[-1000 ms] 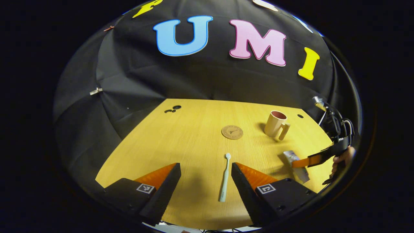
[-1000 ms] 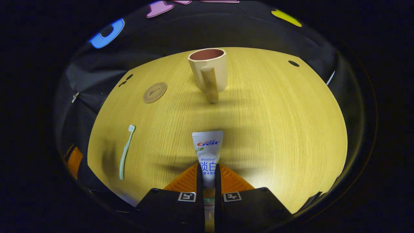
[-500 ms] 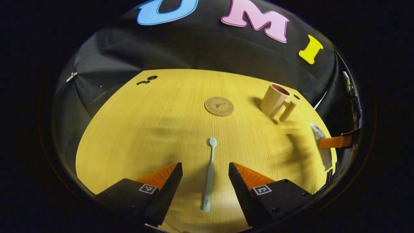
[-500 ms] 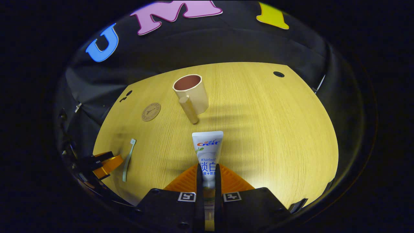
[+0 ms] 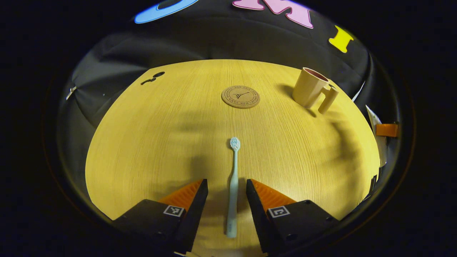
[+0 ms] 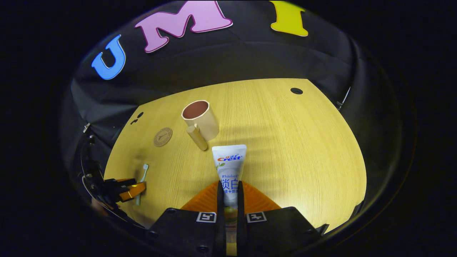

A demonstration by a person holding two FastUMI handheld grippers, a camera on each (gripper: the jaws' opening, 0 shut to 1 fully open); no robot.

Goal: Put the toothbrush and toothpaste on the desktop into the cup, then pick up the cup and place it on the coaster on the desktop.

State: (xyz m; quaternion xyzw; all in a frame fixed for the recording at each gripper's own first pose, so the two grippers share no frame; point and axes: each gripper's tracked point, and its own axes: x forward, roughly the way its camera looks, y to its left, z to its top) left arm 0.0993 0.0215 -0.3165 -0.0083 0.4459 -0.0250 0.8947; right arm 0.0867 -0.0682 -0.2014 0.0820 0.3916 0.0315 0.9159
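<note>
A pale green toothbrush (image 5: pixel 234 160) lies flat on the wooden table (image 5: pixel 142 142), head pointing away. My left gripper (image 5: pixel 225 184) is open, with the brush handle between its two fingers and a gap on each side. My right gripper (image 6: pixel 228 185) is shut on a white toothpaste tube (image 6: pixel 229 162) and holds it above the table, flat end forward. The beige cup (image 6: pixel 200 119) stands upright beyond the tube, handle toward me. A round cork coaster (image 5: pixel 240 96) lies left of the cup (image 5: pixel 310 87). In the right gripper view, the left gripper (image 6: pixel 130 189) sits at the toothbrush (image 6: pixel 144 171).
The right gripper (image 5: pixel 387 129) with the tube (image 5: pixel 375 121) shows at the far right edge of the left gripper view. Small dark holes (image 5: pixel 152 76) mark the table's far left corner, and another hole (image 6: pixel 296 91) lies far right. Black cloth walls surround the table.
My left gripper has come down and forward over the toothbrush, its fingers now astride the handle and slightly narrower. My right gripper has risen and drawn back with the toothpaste.
</note>
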